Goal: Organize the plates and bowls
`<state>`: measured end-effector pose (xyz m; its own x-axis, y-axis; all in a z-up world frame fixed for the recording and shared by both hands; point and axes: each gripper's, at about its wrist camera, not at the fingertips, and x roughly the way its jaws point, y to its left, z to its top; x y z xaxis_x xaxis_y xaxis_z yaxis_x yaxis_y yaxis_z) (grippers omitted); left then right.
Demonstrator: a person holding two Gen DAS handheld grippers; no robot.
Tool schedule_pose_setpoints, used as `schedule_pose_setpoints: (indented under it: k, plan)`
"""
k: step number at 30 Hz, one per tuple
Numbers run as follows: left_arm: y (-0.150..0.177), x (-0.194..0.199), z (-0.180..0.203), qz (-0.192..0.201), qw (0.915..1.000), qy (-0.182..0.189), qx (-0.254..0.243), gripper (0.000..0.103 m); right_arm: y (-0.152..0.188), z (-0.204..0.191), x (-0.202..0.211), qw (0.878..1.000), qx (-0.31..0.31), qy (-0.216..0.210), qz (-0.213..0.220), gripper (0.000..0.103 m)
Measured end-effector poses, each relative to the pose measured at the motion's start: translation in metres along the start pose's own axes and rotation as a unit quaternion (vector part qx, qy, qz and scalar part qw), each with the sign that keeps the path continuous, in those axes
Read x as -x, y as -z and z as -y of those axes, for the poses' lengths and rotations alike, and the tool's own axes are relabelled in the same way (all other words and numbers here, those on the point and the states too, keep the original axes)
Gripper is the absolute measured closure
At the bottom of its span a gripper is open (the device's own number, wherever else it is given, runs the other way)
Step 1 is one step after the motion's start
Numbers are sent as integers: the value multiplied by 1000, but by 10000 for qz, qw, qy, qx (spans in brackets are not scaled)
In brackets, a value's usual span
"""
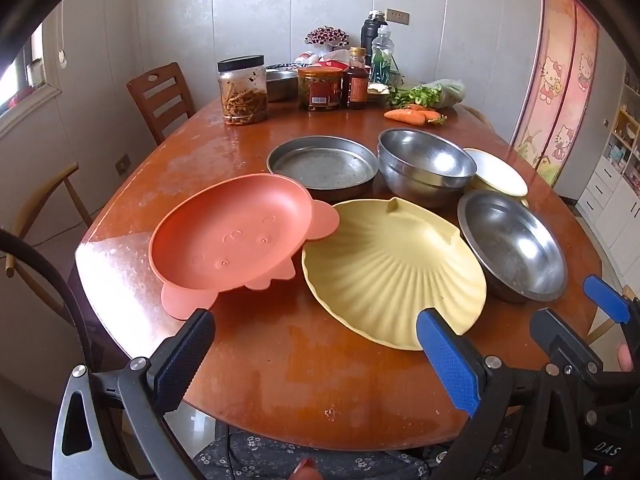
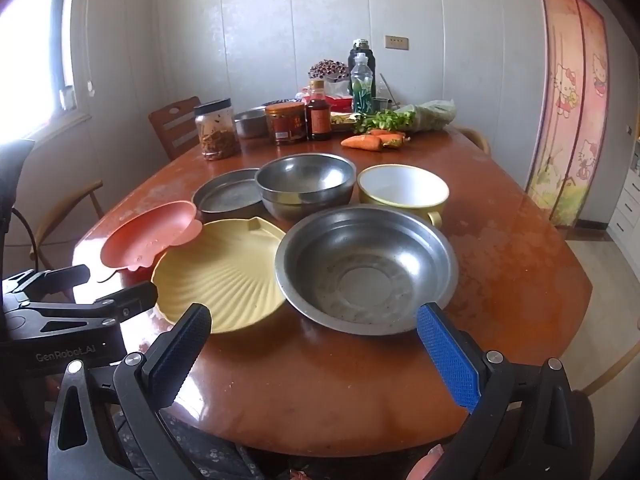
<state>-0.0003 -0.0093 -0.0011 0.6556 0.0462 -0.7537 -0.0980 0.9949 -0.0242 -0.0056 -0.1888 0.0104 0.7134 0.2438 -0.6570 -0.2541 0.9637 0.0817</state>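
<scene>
well, both grippers hang over the near edge of the round wooden tabletop (image 2: 500,264), and both stand wide open with nothing between the fingers. the left gripper (image 1: 316,356) points at the gap between the pink plate and the shell plate; the right gripper (image 2: 314,354) points at the near rim of the wide steel bowl (image 2: 366,270), which i take as the landmark for everything else.

just left of the wide steel bowl lies the yellow shell-shaped plate (image 2: 218,276), their rims about touching. further left, the pink animal-face plate (image 2: 150,236) sits tilted, one ear resting over the shell plate's edge. behind the wide steel bowl, a little to the left, stand the stacked steel bowls (image 2: 306,186) — one nested in another — and left of those the flat steel pan (image 2: 228,196). directly behind the wide steel bowl, to the right, is the yellow cup (image 2: 402,194) with a white inside and a handle.

far behind it, across the tabletop: a clear jar (image 2: 217,130) of brown pickles, a red-labelled jar (image 2: 285,123), a dark sauce bottle (image 2: 318,112), carrots (image 2: 370,141) and leafy greens (image 2: 400,118). the labels are too small to read.

the left gripper's body, seen from the right wrist, carries the lettering "genrobot.ai" — the dot is unclear. "das" shows on the right gripper's body in the left wrist view. cartoon cats decorate the curtain (image 2: 572,92) off to the right.
</scene>
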Motion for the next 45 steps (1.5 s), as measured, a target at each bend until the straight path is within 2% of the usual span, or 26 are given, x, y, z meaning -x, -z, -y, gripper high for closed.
schedule_pose_setpoints:
  k: [45]
  plan:
    - [-2,0,2,-29,10000,62,-61,2,1,-1,-5,9999,35,-18,-95,0]
